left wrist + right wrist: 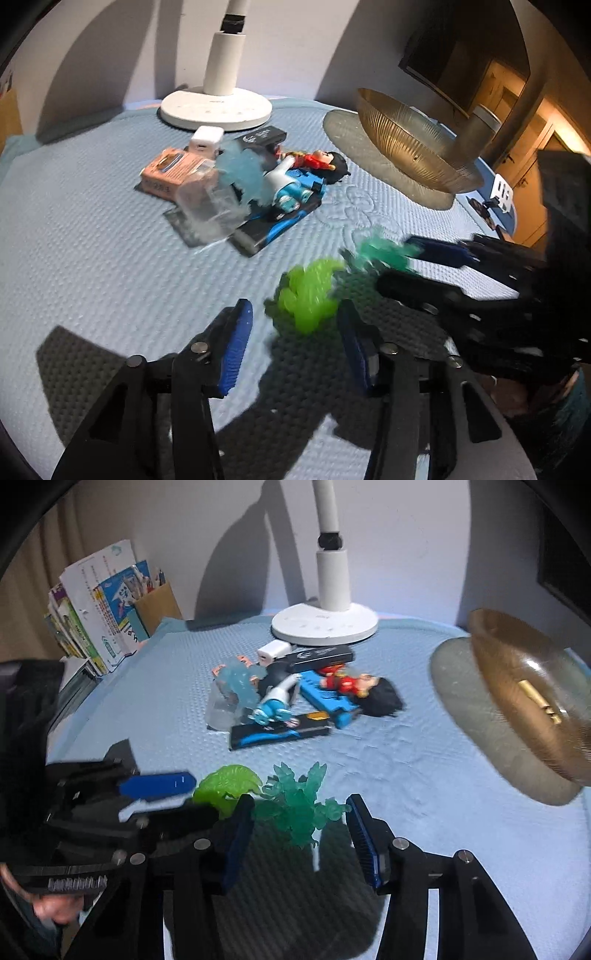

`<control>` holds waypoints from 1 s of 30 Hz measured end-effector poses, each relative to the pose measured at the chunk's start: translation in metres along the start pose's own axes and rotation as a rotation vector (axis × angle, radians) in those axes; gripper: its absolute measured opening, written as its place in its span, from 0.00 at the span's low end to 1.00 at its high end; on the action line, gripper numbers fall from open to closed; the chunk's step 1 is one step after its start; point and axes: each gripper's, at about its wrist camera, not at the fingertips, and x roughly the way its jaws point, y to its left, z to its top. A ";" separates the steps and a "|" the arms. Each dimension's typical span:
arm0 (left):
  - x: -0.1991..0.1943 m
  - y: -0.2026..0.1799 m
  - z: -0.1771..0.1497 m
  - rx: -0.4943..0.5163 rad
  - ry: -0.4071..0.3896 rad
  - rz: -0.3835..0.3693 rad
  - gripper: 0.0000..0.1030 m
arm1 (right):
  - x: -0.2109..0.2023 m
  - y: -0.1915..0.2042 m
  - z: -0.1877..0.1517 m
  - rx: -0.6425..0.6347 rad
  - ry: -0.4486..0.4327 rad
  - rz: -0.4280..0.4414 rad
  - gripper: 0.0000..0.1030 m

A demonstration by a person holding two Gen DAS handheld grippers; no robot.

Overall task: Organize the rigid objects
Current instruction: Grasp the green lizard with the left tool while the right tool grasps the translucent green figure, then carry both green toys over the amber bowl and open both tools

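2 dragon figures [295, 808] stand side by side on the surface [92, 258], nearest the fingers. Behind them lies a heap of toys and boxes [291, 698], with a lamp base [325, 626] behind that. A bowl [524, 694] sits to the right, books [99, 616] at the far left.

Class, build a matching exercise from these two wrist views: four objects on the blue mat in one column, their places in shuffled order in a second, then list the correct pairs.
Objects
1. lime-green figure
2. teal figure
3. white lamp base
4. amber ribbed bowl

Places
A. at the mat's far edge, behind the toy pile
B. between the fingers of the left claw
C. on a grey round pad at the right
D. between the fingers of the right claw

Pairs: 1-B, 2-D, 3-A, 4-C
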 end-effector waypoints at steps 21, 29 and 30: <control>-0.015 0.002 -0.024 -0.029 -0.042 0.132 0.32 | -0.006 -0.034 -0.032 0.054 0.053 0.032 0.60; -0.012 -0.005 -0.027 -0.027 -0.040 0.148 0.39 | -0.004 -0.028 -0.036 0.055 0.042 0.001 0.61; -0.013 -0.005 -0.027 -0.019 -0.040 0.153 0.38 | -0.005 -0.026 -0.037 0.046 0.039 -0.006 0.60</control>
